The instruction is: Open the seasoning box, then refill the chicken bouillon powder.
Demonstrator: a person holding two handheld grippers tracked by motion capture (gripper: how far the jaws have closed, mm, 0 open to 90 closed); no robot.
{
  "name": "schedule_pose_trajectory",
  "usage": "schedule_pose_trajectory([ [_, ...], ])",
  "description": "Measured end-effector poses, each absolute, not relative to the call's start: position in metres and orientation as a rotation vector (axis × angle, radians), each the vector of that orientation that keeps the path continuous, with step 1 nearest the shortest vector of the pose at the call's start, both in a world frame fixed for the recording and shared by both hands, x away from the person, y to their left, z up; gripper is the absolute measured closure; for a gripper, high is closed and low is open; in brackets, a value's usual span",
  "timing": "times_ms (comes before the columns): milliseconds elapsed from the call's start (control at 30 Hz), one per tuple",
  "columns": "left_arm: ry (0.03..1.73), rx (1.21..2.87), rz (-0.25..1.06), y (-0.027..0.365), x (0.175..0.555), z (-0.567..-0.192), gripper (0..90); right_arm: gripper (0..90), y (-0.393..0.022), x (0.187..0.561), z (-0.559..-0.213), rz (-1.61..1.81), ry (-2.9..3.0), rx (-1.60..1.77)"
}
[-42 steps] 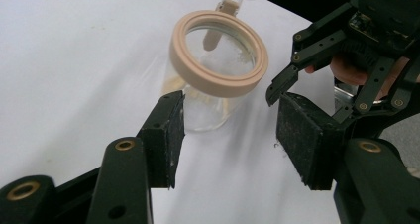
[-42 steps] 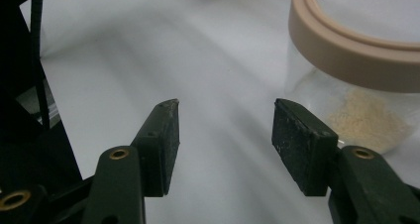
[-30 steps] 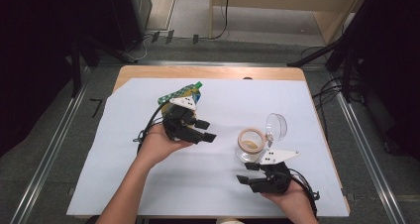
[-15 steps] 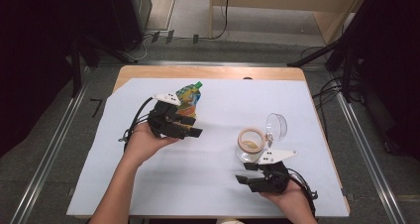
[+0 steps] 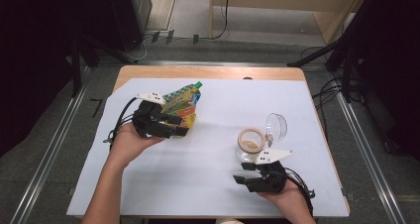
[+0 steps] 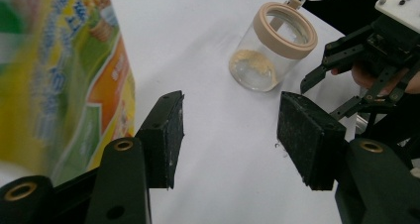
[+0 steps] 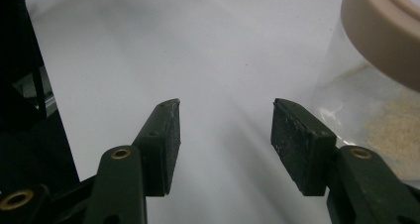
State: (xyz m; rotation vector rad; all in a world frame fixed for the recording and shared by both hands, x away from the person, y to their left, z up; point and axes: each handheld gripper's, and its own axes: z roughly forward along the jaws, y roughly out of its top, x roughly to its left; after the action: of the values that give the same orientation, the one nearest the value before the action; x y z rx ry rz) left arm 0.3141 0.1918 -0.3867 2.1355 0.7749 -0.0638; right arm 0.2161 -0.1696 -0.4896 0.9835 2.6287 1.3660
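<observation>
The pouch (image 5: 181, 105) lies on the white sheet (image 5: 208, 179) at the far left of the counter (image 5: 148, 71), just beside the left gripper (image 5: 182, 126), whose jaws stand apart with nothing between them. In the left gripper view the pouch (image 6: 59, 75) sits left of the left jaw. The jar (image 5: 250, 144), its lid (image 5: 275, 126) flipped back, stands well apart to the right with pale powder at its bottom. The right gripper (image 5: 243, 179) rests just near the jar, jaws apart and empty.
</observation>
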Motion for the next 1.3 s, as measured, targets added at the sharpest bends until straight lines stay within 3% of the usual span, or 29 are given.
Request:
schedule_pose_trajectory([
  [600, 0.928, 2.076, -0.014, 0.244, 0.314, -0.391, 46.1, 46.3, -0.159, 0.219, -0.491, 1.370, 2.663, 0.923],
  [1100, 0.942, 2.037, 0.070, 0.219, 0.340, -0.400, 52.8, 46.1, -0.140, 0.216, -0.495, 1.389, 2.695, 0.878],
  [1300, 0.958, 2.013, 0.093, 0.213, 0.343, -0.405, 61.7, 46.0, -0.127, 0.210, -0.498, 1.411, 2.702, 0.847],
])
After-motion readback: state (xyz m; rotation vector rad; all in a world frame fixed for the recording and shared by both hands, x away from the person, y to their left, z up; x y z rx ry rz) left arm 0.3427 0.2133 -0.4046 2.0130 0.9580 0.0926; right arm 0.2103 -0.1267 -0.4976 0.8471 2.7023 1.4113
